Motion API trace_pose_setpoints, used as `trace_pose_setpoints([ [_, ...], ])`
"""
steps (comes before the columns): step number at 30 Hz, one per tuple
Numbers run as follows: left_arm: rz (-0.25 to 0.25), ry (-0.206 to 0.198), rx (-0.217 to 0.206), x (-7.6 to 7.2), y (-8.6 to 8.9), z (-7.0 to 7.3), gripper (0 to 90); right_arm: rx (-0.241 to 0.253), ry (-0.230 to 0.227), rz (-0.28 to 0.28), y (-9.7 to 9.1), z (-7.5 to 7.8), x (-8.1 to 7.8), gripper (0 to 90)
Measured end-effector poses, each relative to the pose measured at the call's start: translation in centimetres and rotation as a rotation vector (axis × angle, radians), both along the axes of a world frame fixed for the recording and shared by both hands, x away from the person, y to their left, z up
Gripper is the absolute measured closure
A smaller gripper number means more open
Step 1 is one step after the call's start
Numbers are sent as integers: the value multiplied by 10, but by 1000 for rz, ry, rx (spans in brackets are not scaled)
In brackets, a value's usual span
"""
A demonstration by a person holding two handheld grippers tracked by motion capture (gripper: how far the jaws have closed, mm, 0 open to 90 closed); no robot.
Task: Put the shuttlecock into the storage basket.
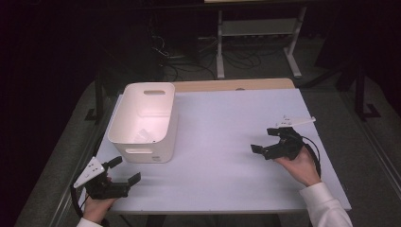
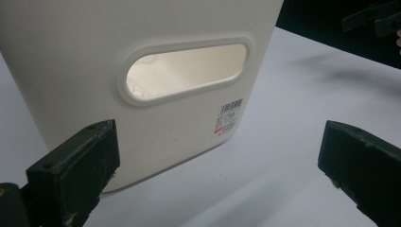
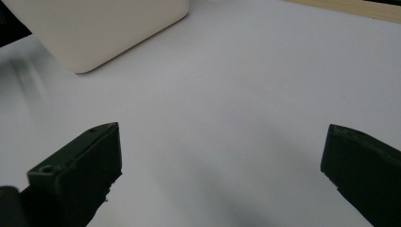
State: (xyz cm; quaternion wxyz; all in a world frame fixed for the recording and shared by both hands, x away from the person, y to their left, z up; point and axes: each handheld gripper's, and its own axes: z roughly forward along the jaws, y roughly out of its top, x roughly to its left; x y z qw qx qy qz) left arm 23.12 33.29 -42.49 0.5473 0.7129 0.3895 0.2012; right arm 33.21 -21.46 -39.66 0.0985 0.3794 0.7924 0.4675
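Covering most of the scene, a pale, matte surface (image 1: 227,142) is seen, smooth and flat, with a strip of light wood showing along its far edge. On its left half a white plastic bin (image 1: 144,122) is set upright, rectangular with rounded corners, slightly tapered walls and an oval handle slot cut into each short end; a small barcode label (image 2: 227,117) is stuck on the near end wall. Something pale lies on the bin's floor, though it is too washed out to be identified.

Near the front left corner the left gripper (image 1: 124,171) is held, its jaws spread wide with nothing between them, pointed at the bin's near end and just short of it. Well apart, on the right half, the right gripper (image 1: 265,141) is held low over bare surface, jaws likewise wide apart and empty.

Trouble is judged most likely from the bin's lightness and slick walls: if the near wall were pushed rather than pinched, the bin could be slid away or tipped. A grip taken at the handle slot could slip off the rounded lip. A trailing cable might also be dragged against the bin.
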Motion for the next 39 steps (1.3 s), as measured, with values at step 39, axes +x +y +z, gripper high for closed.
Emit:
trace_pose_setpoints([
  [39, -12, -8, -4, -1, 1, 1, 0, 51, -97, -33, -35, -19, -36, 0],
])
